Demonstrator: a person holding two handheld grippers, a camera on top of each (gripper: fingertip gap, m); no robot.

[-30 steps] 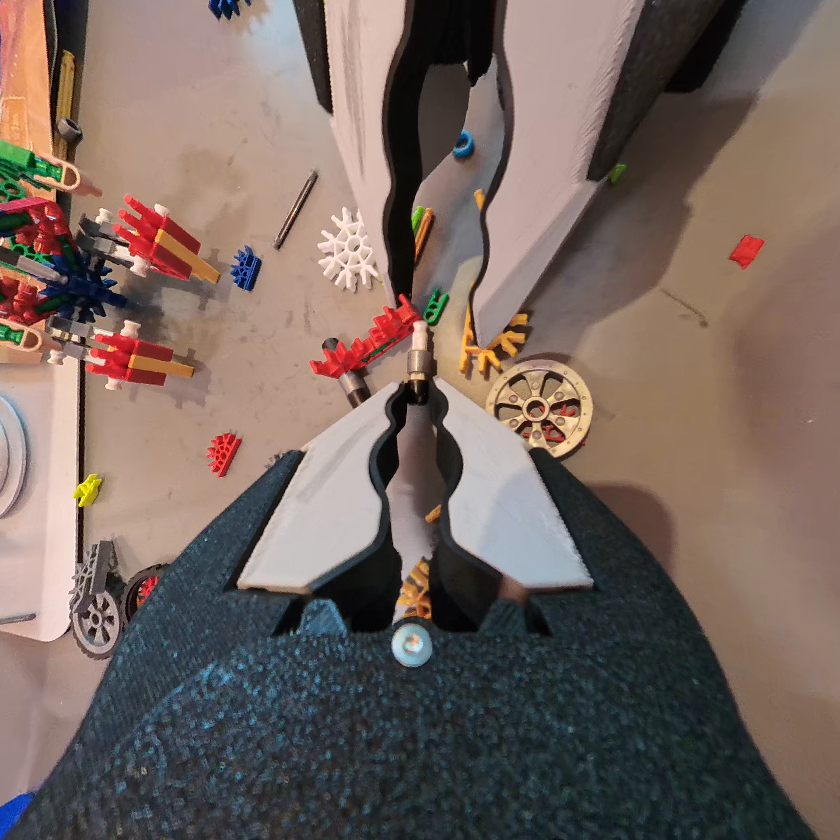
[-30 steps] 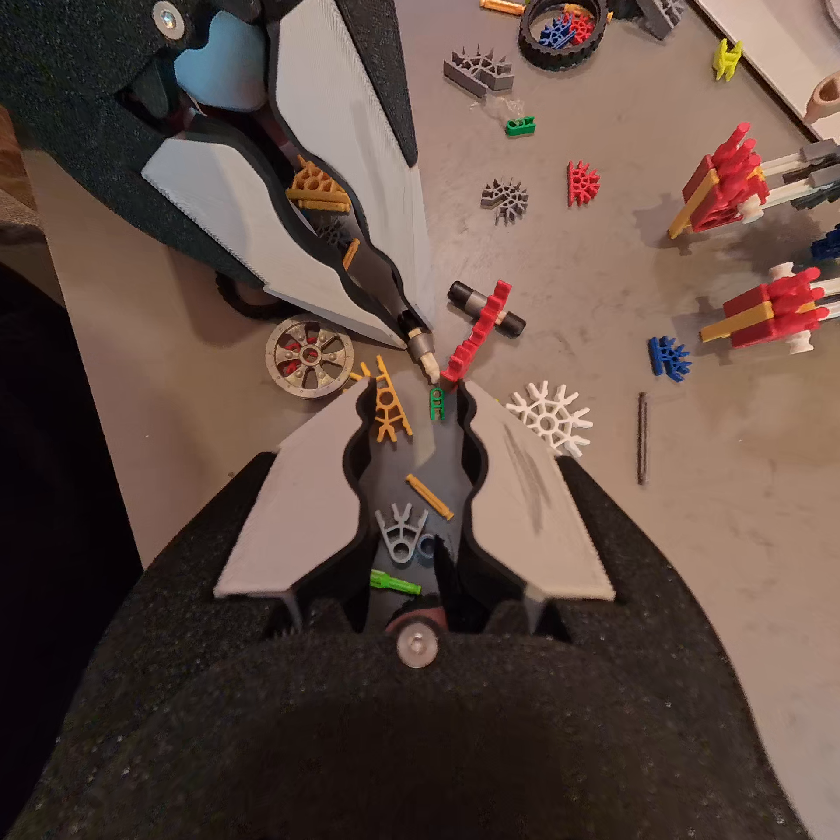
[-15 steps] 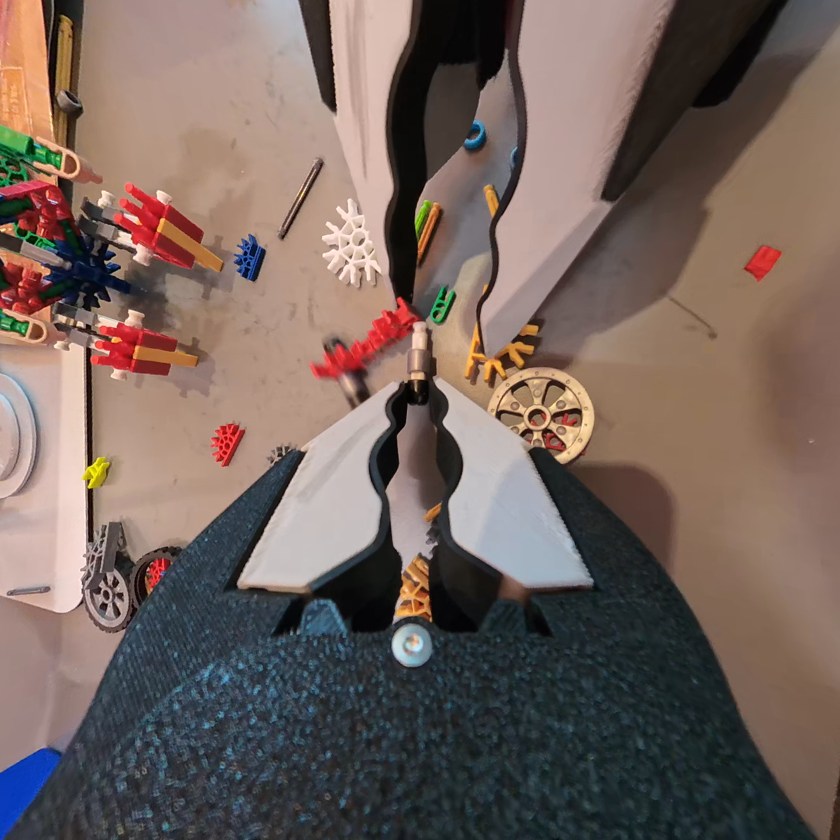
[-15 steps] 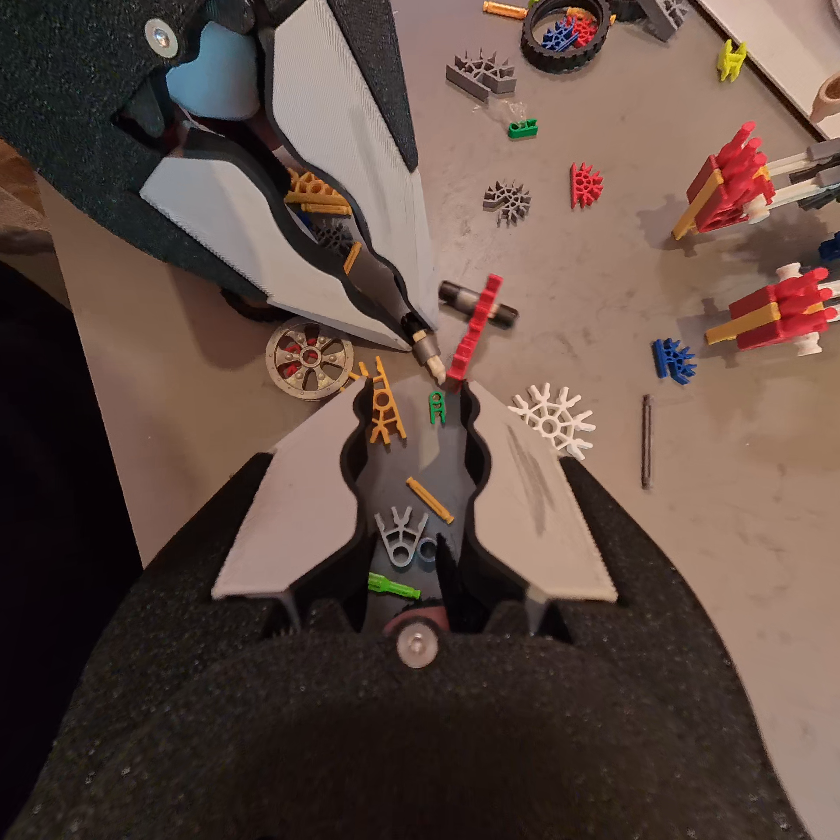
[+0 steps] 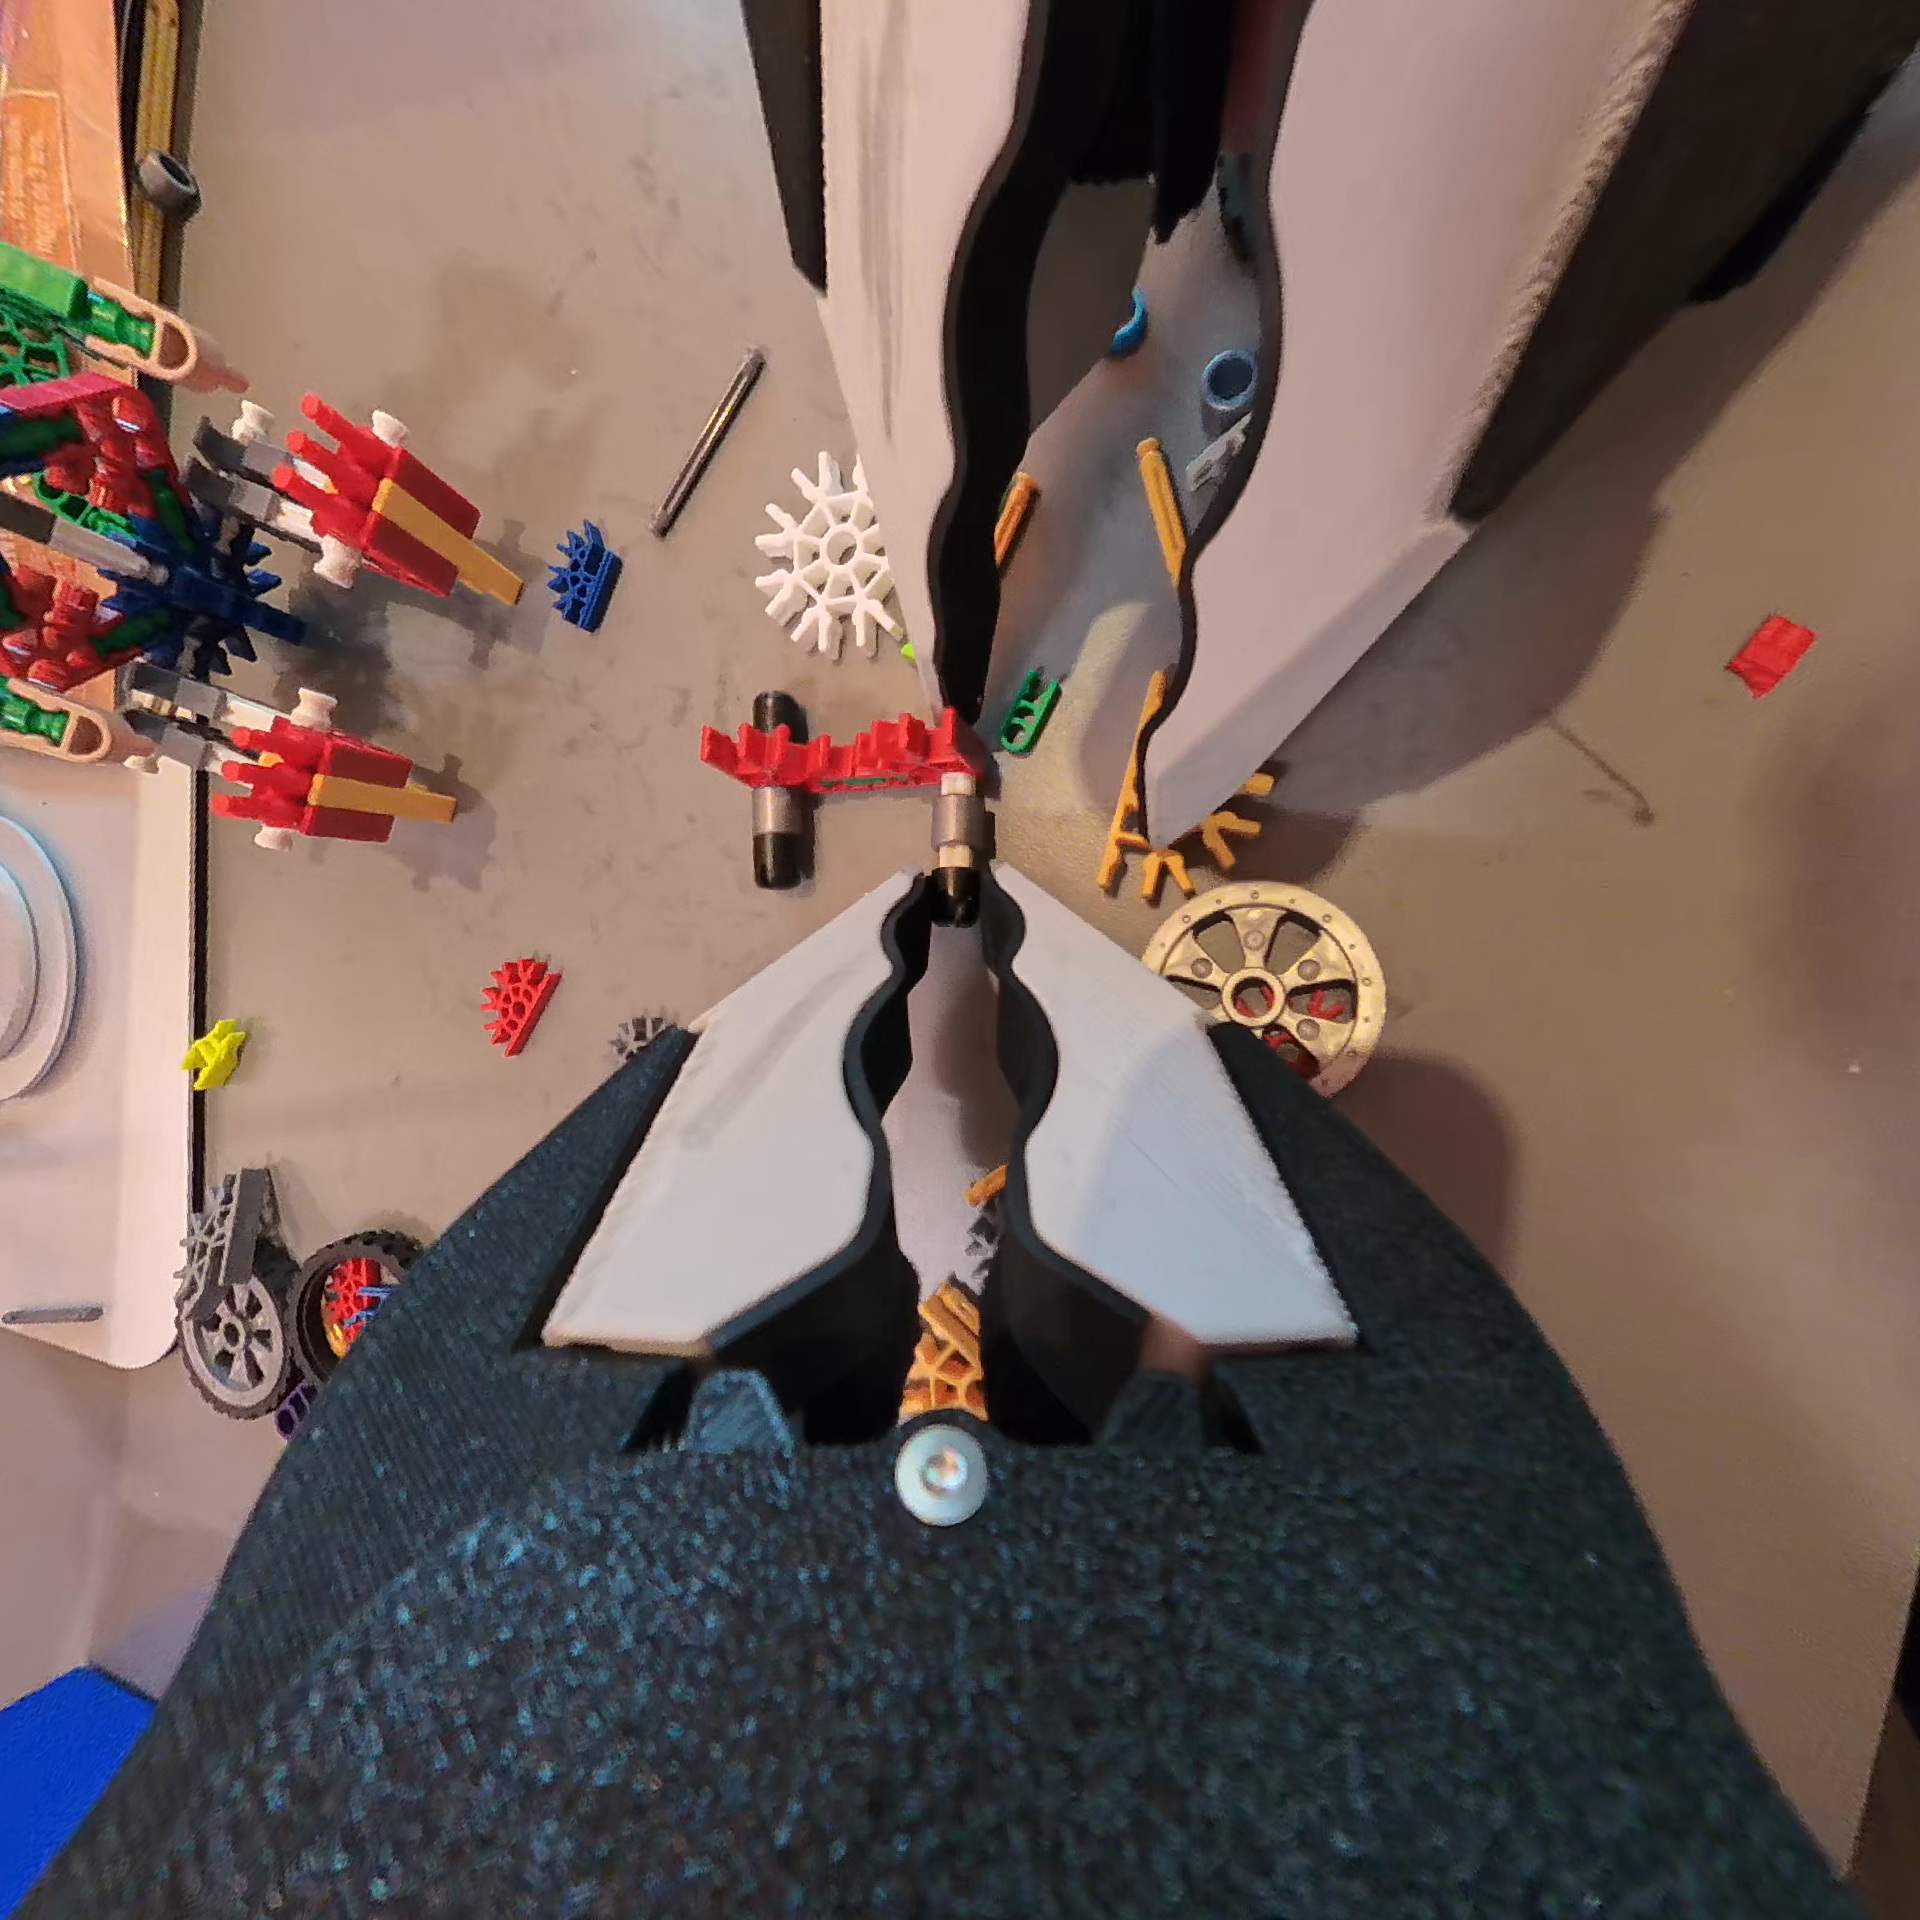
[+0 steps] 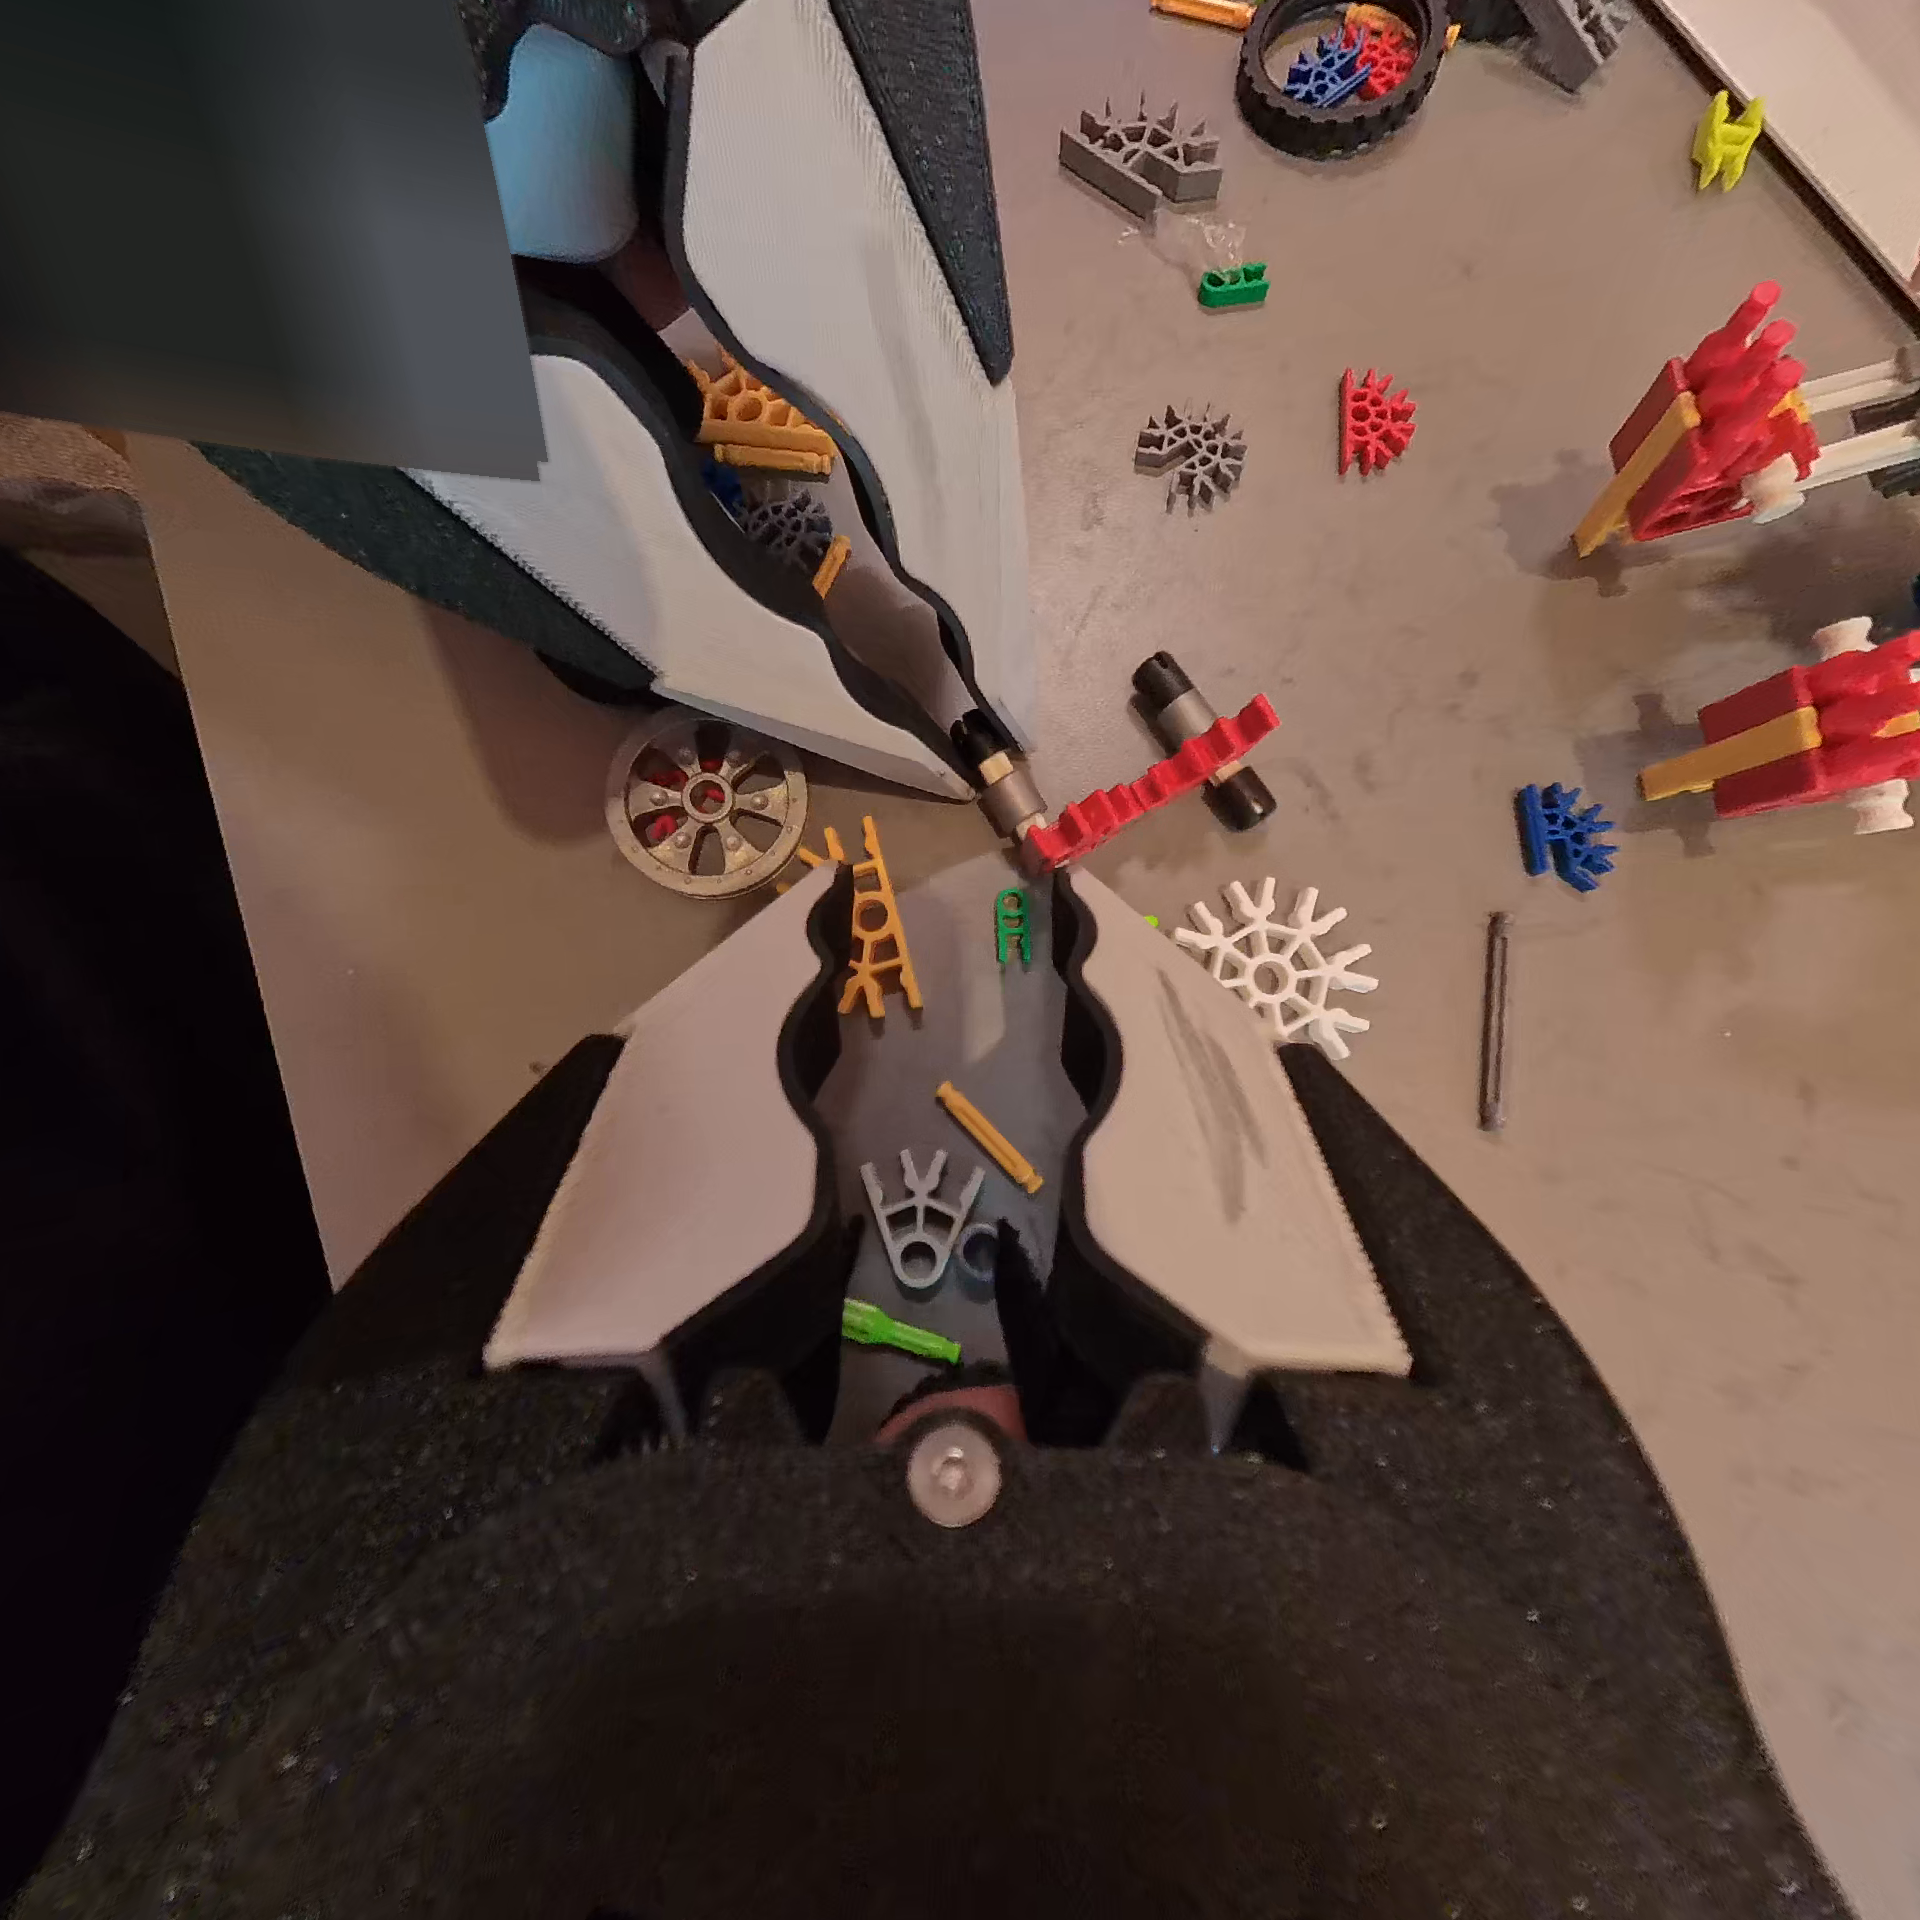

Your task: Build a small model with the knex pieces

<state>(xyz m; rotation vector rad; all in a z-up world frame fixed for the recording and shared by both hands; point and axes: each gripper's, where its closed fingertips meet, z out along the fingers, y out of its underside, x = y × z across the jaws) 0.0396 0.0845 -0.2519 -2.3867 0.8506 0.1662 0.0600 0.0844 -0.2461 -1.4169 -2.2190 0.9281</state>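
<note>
On the far left of the left wrist view sat ribbed red-and-yellow blocks (image 5: 400,525) on grey rods, matte plastic, with a spiky blue connector (image 5: 585,577) just beside them. A thin dark rod (image 5: 709,442) lay on the scuffed grey table (image 5: 520,260), near a white snowflake connector (image 5: 826,566).

At centre, the left gripper (image 5: 954,896) had its grey, wavy-edged fingers pinched together on the black end of a short peg (image 5: 958,842) with a silver sleeve and a white tip. That tip touched the end of a toothed red strip (image 5: 831,750), which was held level above the table and carried a second black-and-silver peg (image 5: 774,805) through its left part.

The right gripper (image 5: 1060,743) came down from above with a clear gap between its finger ends; its left fingertip (image 5: 951,686) met the strip's end, though I cannot tell whether it gripped it. A small green clip (image 5: 1029,710) lay in that gap. An orange ladder-like piece (image 5: 1164,842) lay under its right finger, and a round metallic spoked wheel (image 5: 1262,987) lay further right.

In the right wrist view, the strip (image 6: 1153,784) ran right from the peg (image 6: 1003,784), above the white snowflake (image 6: 1273,971).
</note>
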